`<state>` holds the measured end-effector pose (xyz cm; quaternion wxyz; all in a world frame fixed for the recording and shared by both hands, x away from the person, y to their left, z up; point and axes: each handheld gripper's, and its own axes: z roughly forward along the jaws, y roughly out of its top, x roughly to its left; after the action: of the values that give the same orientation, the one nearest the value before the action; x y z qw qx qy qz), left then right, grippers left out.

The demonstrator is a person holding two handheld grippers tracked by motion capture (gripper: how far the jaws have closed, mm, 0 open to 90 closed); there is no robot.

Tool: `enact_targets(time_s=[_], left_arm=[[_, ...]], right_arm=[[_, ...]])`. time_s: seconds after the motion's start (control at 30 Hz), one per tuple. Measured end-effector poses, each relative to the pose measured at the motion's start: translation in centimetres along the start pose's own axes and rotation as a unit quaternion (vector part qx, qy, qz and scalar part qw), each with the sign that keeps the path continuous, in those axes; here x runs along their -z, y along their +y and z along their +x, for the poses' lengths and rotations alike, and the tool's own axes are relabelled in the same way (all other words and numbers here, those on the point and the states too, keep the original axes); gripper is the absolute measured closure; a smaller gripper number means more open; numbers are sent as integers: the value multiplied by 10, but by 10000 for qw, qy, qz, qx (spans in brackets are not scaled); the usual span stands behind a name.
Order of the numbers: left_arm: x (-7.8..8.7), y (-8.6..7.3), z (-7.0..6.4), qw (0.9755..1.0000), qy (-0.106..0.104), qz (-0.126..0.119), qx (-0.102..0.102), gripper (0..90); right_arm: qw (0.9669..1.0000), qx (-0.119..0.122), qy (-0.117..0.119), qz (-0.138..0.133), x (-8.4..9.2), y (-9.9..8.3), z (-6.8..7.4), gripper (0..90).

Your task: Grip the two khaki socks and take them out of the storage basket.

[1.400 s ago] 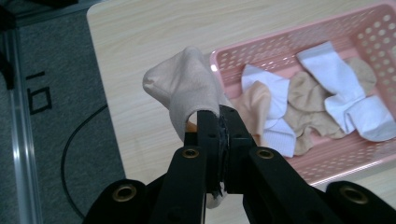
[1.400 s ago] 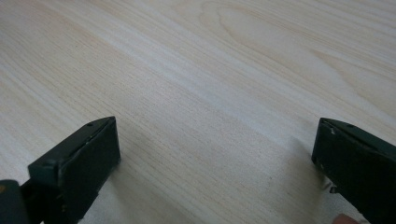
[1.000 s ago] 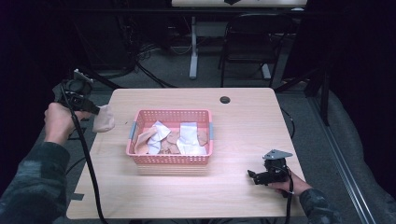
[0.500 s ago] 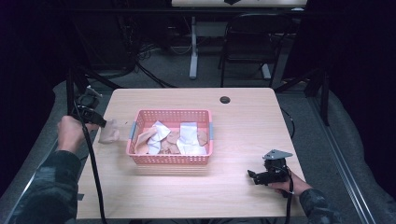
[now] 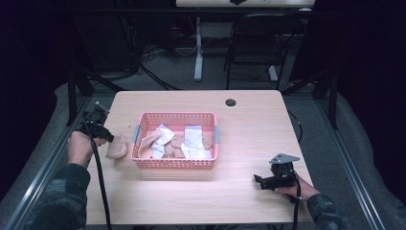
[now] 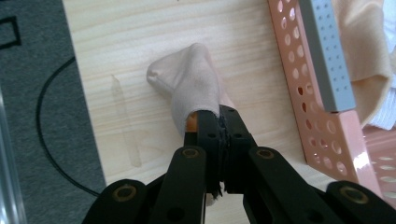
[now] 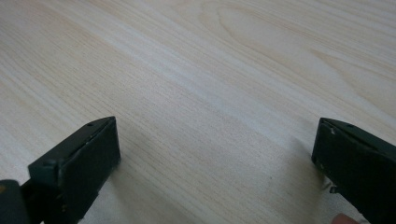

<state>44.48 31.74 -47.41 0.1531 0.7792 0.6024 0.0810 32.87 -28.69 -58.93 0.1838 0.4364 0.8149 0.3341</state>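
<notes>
Near the left edge of the bench [image 5: 249, 201], just beside the pink basket [image 5: 175, 163], we hold a beige sock [image 6: 189, 88] in our left gripper [image 6: 215, 126]. Its fingers [image 6: 236, 140] are pressed together on the sock's open end, and the toe end lies on the wood ahead of them. How much of the cuff sits between the fingers we cannot tell, since they cover it. From the high view the sock [image 5: 116, 147] is a small pale lump, and the left gripper [image 5: 106, 137] is dark against the floor, so its fingers are hard to make out there. The basket holds a jumble of white and beige cloth pieces [image 5: 178, 142]; we cannot count them or tell one from another. In the left gripper view the basket [image 6: 322, 121] is cut off at the right edge.

A second ago our left hand [image 5: 80, 146] was higher and farther back, with the sock lifted beyond the bench's left edge; now hand and sock are lower, nearer the front and the sock rests on the bench.

Our right gripper [image 5: 261, 181] sits by the front right corner, unmoved. Its fingers [image 7: 74, 168] stand wide apart over bare wood, gripping nothing.
</notes>
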Motion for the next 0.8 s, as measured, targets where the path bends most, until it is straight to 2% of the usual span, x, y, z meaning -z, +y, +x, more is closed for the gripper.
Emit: enact_targets(time_s=[0.07, 0.3, 0.4, 0.53, 0.57, 0.6, 0.67, 0.7, 0.8], left_arm=[[-7, -3, 0, 10000, -58, -10, -23, 878], [-16, -2, 0, 9999, -140, -17, -25, 866], [-16, -2, 0, 9998, -212, -15, -50, 809], [-16, -2, 1, 9997, -214, 96, -42, 611], [-17, -2, 1, 9995, -228, 190, -47, 611], [-16, -3, 0, 9996, -203, 176, -43, 510], [-14, -4, 0, 9997, -207, 95, -19, 480], [-11, -4, 0, 9998, -193, 38, -22, 413], [-4, -6, -2, 9998, -153, -57, -70, 330]], right_arm=[[10000, 7, -3, -20, 0, 0, 0, 3], [10000, 0, 5, -17, 0, 0, 0, 2], [10000, -15, 26, -49, -1, 0, 0, 2], [10000, -1, 26, -44, -1, 0, 0, 1], [10000, 1, 27, -42, -1, 0, 0, 1], [10000, 0, 29, -44, -1, 0, 0, 1], [10000, 0, 30, -45, -1, 0, 0, 1], [10000, -8, 17, -50, -1, 0, 0, 1], [10000, -3, 28, -46, -1, 0, 0, 1]])
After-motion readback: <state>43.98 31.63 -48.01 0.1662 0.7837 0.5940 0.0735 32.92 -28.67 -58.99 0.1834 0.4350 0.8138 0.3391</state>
